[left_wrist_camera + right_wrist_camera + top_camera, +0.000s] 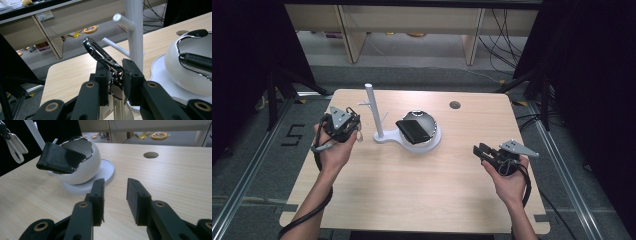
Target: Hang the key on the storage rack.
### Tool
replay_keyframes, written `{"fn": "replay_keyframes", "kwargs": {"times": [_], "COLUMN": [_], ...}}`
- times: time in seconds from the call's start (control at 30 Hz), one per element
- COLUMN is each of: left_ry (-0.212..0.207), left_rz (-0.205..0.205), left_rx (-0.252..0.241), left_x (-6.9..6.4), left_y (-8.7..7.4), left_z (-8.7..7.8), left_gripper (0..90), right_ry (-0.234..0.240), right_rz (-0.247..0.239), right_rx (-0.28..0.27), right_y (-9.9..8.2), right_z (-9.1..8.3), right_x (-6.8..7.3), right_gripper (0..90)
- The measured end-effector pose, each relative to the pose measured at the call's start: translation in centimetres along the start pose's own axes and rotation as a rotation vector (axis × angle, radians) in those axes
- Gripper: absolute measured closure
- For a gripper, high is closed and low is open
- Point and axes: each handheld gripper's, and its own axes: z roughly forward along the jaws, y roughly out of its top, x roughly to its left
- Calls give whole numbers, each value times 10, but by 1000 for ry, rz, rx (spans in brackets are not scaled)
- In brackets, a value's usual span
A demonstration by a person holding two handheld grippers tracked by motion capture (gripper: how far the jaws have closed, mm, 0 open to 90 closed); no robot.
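Your left claw is clamped on the key ring just left of the white stand near the desk's back-left corner, pegs up-right of it, right claw empty, half-open.

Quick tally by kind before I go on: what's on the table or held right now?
White stand with pegs: 1
White bowl with chrome rim: 1
Black wallet in the bowl: 1
Chrome key clip held in the left tongs: 1
Total: 4
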Motion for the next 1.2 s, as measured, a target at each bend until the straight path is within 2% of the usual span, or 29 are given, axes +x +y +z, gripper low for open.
{"fn": "replay_keyframes", "kwargs": {"times": [0.1, 0.17, 0.2, 0.37, 0.63, 0.67, 0.73, 0.83, 0.97, 1.1, 1.13, 1.2], "left_ry": [-1, -3, -5, -5, 4, 7, 13, 22, 39, 59, 60, 65], "left_rz": [13, 21, 23, 43, 79, 85, 93, 109, 149, 178, 182, 193], "left_rx": [11, 16, 17, 25, 38, 39, 44, 56, 68, 88, 89, 100], "left_x": [-2, -4, -5, -8, -13, -14, -15, -16, -18, -21, -22, -23], "left_y": [6, 8, 10, 14, 19, 19, 20, 21, 23, 27, 28, 29], "left_z": [3, 4, 5, 7, 8, 8, 8, 9, 8, 7, 7, 7], "left_gripper": [754, 754, 754, 754, 754, 753, 753, 753, 752, 752, 751, 751], "right_ry": [-2, 7, -11, 4, 3, -4, 18, 18, 0, 6, 19, 16], "right_rz": [-26, -21, -28, -10, -16, -20, -12, -14, -25, -28, -7, -4], "right_rx": [-6, -9, -6, -4, 7, 14, 7, 9, 6, 5, 12, 16], "right_y": [-1, -1, -2, -2, -3, -3, -3, -4, -4, -4, -5, -5], "right_z": [1, 2, 3, 3, 4, 4, 4, 5, 6, 6, 6, 6], "right_x": [-3, -4, -4, -4, -4, -4, -4, -5, -6, -7, -6, -6], "right_gripper": [680, 680, 680, 680, 678, 678, 677, 676, 676, 676, 676, 676]}}
